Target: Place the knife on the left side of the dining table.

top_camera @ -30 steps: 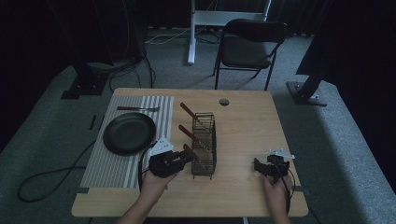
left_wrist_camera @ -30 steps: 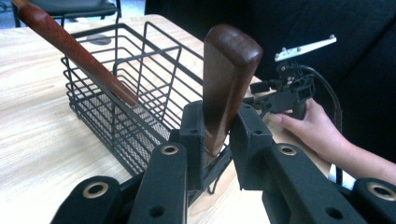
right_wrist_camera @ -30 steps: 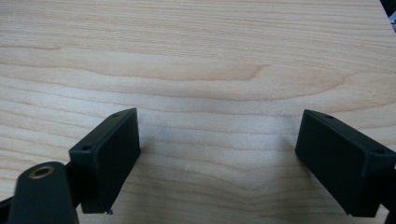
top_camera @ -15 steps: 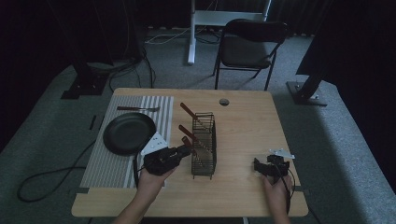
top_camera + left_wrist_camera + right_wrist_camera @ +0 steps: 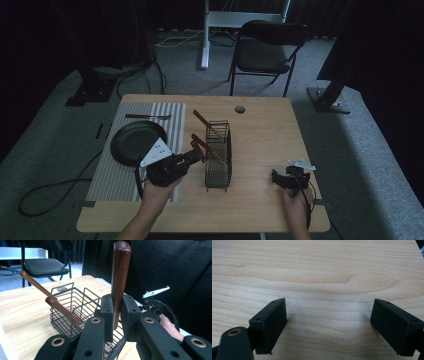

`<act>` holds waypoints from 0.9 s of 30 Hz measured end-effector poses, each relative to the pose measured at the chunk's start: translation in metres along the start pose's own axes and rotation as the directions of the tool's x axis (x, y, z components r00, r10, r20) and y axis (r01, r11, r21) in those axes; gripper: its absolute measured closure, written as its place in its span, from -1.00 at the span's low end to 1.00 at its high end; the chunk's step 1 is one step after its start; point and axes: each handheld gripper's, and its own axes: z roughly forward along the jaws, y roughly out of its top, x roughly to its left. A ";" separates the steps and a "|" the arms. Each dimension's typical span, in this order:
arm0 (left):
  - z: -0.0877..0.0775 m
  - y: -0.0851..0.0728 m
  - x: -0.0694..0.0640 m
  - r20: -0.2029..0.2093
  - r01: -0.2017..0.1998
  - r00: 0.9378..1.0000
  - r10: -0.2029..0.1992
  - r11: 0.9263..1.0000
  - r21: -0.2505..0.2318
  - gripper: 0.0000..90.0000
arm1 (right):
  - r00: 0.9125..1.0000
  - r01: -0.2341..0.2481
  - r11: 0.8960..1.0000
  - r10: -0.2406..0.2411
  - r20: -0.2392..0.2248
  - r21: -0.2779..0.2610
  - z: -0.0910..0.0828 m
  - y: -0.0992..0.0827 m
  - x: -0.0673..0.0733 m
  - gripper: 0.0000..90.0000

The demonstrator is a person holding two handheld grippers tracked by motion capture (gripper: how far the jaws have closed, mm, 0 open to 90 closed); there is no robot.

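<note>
My left gripper (image 5: 196,152) (image 5: 117,302) is shut on a utensil with a dark wooden handle (image 5: 120,275), which stands upright between the jaws. In the high view the held utensil (image 5: 199,148) hangs just left of a black wire basket (image 5: 218,155) (image 5: 67,293) at the table's middle. Two more wooden-handled utensils (image 5: 32,282) (image 5: 62,310) lean out of that basket toward the left. My right gripper (image 5: 281,179) (image 5: 329,308) rests near the table's front right with its jaws wide open over bare wood.
A black round pan (image 5: 134,142) sits on a grey striped mat (image 5: 172,115) at the left, with a slim utensil (image 5: 147,116) beyond it. A cable hole (image 5: 240,109) marks the far table edge. A folding chair (image 5: 267,47) stands behind.
My left gripper has risen and drifted a little left with the wooden-handled utensil still held. The right gripper has stayed put.
</note>
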 end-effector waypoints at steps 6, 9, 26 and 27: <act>-0.015 0.008 0.002 -0.015 0.000 1.000 -0.001 0.999 -0.049 0.83 | 1.000 0.000 1.000 0.000 0.000 0.000 0.000 0.000 0.000 -0.71; -0.021 0.009 0.004 -0.019 0.009 1.000 -0.011 0.998 -0.066 0.83 | 1.000 0.000 1.000 0.000 0.000 -0.001 0.000 0.000 0.000 -0.71; -0.078 0.003 0.035 -0.172 0.034 0.983 -0.058 0.990 -0.140 0.83 | 1.000 0.000 1.000 0.000 0.001 0.001 0.000 0.000 0.000 -0.71; -0.081 -0.001 0.039 -0.190 0.040 0.980 -0.065 0.991 -0.129 0.83 | 1.000 0.000 1.000 0.000 0.001 0.001 0.000 0.000 0.000 -0.71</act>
